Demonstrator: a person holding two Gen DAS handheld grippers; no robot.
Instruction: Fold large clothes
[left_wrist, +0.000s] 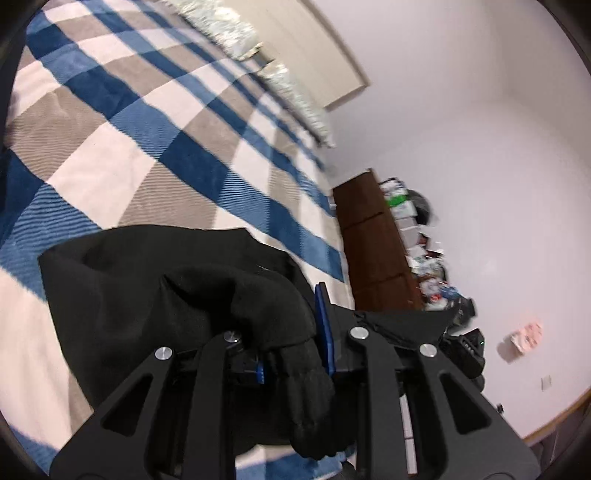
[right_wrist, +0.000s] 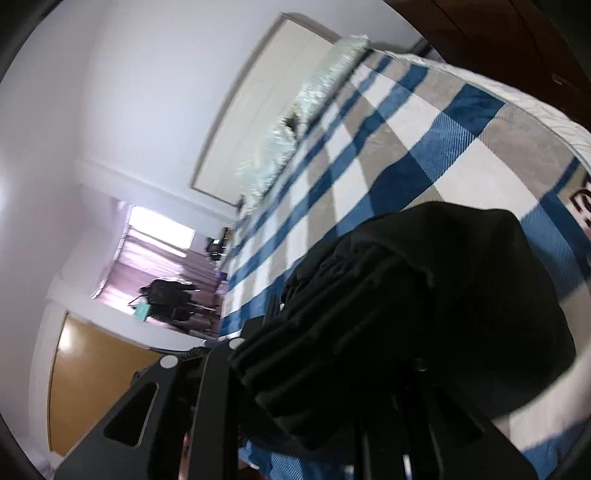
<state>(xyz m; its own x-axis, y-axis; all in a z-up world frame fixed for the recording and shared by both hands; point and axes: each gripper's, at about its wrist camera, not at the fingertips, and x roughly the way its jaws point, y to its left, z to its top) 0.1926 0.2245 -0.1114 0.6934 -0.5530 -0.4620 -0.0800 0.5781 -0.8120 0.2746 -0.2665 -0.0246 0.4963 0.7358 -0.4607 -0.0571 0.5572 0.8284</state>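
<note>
Left wrist view first: my left gripper (left_wrist: 291, 343) has a thick roll of the black garment (left_wrist: 147, 295) bunched between its blue-padded fingers (left_wrist: 325, 332), and the jaws are pinching that cloth, a ribbed cuff or hem hanging down through the gap toward the camera. From the right wrist, my right gripper (right_wrist: 332, 354) is almost buried: a heap of ribbed black fabric lies over the fingers, so I judge it is clamped on the garment too, but I cannot see the tips and cannot say for sure.

Outward from both grips, the garment drapes down onto the checked blanket (left_wrist: 155, 122) of blue, grey and white that covers the bed; part of it rests on the blanket and part is lifted. Both views are tilted and a little blurred.

As I read it, the step in hand is carrying a held edge across to lay a fold. To do it well I should keep both grips level with each other so the edge stays straight, draw them apart enough to take up the slack between them, and lower the cloth flat rather than dropping it in a lump. The bunch in my left jaws is thick; I ought to let go only once the fold is lying on the blanket.

Beyond the bed I see fluffy pillows (left_wrist: 229, 26), a brown dresser (left_wrist: 373, 240) with clutter, and white walls.
</note>
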